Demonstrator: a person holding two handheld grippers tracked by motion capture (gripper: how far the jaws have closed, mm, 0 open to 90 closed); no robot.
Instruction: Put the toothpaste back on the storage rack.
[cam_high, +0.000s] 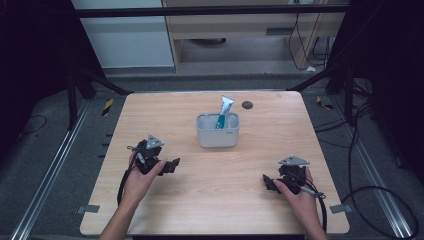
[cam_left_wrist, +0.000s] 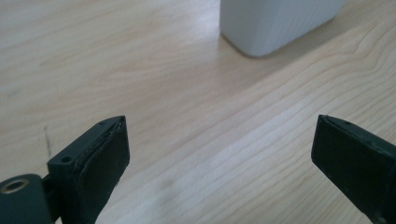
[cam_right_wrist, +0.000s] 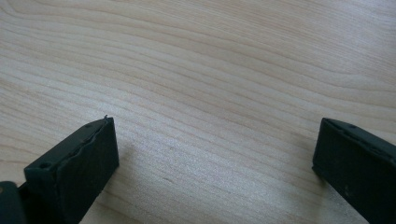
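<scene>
Two items logged: my left hand-held gripper (cam_high: 172, 165) and right hand-held gripper (cam_high: 267, 181), both spread empty on the pale wooden desk (cam_high: 165, 210); white-and-teal soft squeeze tube (cam_high: 224, 113) in the white ribbed plastic bin (cam_high: 217, 135), likely light, best pinched near its crimped top.

One light wooden square table (cam_high: 210, 185) carries everything. On it stands one pale grey ribbed plastic bin (cam_high: 217, 131), ahead of the left gripper's fingers and well apart from them. Inside the bin stands one white and teal squeeze tube (cam_high: 224, 111), tilted. One small dark round disc (cam_high: 247, 104) lies on the tabletop beyond the bin. Two black handheld grippers are present, the left gripper (cam_high: 173, 164) and the right gripper (cam_high: 268, 182), each with two jaws spread wide on nothing. Two hands hold them, one each.
</scene>
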